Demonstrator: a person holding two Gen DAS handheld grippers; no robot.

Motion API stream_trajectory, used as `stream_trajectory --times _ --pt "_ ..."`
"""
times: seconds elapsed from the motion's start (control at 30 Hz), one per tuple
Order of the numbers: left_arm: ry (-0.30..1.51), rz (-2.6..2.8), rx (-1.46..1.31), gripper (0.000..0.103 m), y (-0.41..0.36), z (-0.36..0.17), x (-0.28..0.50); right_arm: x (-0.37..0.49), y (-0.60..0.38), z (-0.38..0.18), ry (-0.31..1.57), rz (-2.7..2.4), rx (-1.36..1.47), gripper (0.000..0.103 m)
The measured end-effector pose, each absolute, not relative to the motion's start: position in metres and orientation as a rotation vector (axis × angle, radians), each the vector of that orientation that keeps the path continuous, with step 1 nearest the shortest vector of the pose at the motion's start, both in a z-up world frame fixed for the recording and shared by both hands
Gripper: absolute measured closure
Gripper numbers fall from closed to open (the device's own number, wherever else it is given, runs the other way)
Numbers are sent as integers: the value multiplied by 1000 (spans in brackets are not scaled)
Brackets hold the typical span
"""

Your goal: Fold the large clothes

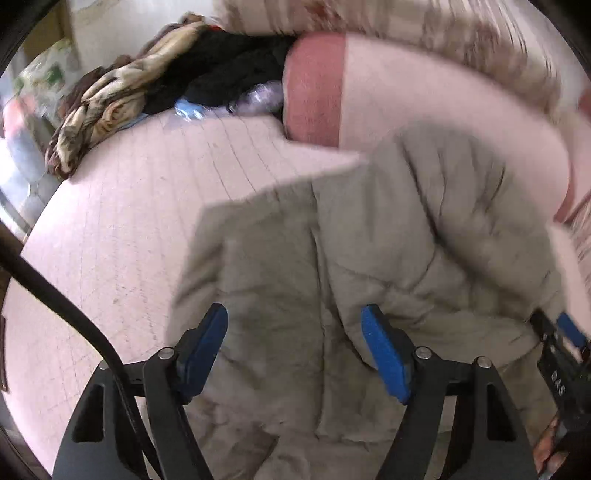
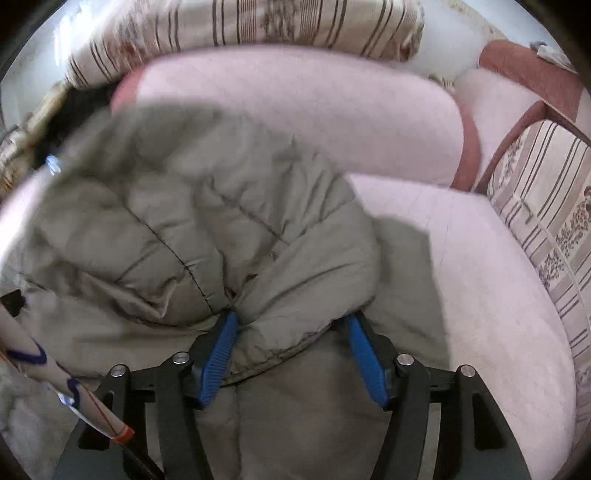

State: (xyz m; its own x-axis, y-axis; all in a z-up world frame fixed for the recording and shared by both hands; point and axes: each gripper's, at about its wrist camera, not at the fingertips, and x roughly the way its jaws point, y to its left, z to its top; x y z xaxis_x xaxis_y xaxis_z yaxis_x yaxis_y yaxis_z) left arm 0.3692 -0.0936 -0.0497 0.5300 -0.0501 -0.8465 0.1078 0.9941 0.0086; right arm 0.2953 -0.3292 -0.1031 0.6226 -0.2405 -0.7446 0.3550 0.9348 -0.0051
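**Grey jacket on the bed, both grippers over it**

Jacket [image 1: 369,258]: grey, quilted, lies partly folded on the pink bed cover [image 1: 129,221], in front of a pink bolster [image 1: 424,110].

Left wrist view only: heap of clothes [image 1: 166,85] at the far edge of the bed, brown patterned cloth with black cloth beside it; a black cable [image 1: 74,314] crossing the lower left. Left gripper [image 1: 295,347] stands wide over flat jacket cloth; pads not pressing it. At the right edge, part of the other gripper, with white letters too blurred to read for sure.

Right wrist view only: striped cushion [image 2: 546,221] on the right, a second striped cushion [image 2: 240,29] behind the bolster. Right gripper [image 2: 291,354] fairly wide, a bunched jacket hem between its pads; whether the pads press it I cannot tell. Lower left: a white sleeve [image 2: 55,387] with blue and red lines.
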Motion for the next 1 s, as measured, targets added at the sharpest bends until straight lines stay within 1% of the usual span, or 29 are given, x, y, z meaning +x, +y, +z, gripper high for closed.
stream_trajectory --times 0.07,0.13,0.23,0.27,0.33,0.43,0.57,0.6,0.63,0.73,0.8,0.9,0.93,1.0 --pt "980 -57 46 28 -83 -38 376 290 -335 -86 795 -344 170 36" --pt "994 -24 58 28 -79 -41 391 296 -341 -83 808 -344 182 36" --pt "1094 10 119 28 -82 -77 416 313 -346 -99 856 -366 173 36" --pt "1121 15 143 26 -84 -90 420 319 -348 -112 887 -363 172 35" --pt "1115 8 120 20 -80 -106 424 330 -352 -137 941 -348 189 32" --pt "1088 16 85 16 -78 -113 425 332 -353 -148 914 -360 211 27" --pt "1082 9 83 17 -77 -107 425 335 -348 -149 911 -414 165 22" --pt "1087 -5 59 20 -72 -101 424 333 -349 -142 908 -412 158 22" --pt "1088 -15 25 20 -65 -94 421 328 -349 -136 901 -406 163 22" --pt "1063 -13 -42 20 -43 -79 413 298 -360 -112 816 -404 221 22" --pt "1046 13 -47 20 -28 -78 408 275 -370 -108 793 -422 236 22" --pt "1066 58 -34 19 -12 -97 409 258 -379 -125 831 -447 225 22" --pt "1084 54 -57 16 -8 -106 410 257 -384 -138 872 -467 228 21" --pt "1088 59 -94 16 -4 -113 410 250 -407 -162 891 -419 427 15"
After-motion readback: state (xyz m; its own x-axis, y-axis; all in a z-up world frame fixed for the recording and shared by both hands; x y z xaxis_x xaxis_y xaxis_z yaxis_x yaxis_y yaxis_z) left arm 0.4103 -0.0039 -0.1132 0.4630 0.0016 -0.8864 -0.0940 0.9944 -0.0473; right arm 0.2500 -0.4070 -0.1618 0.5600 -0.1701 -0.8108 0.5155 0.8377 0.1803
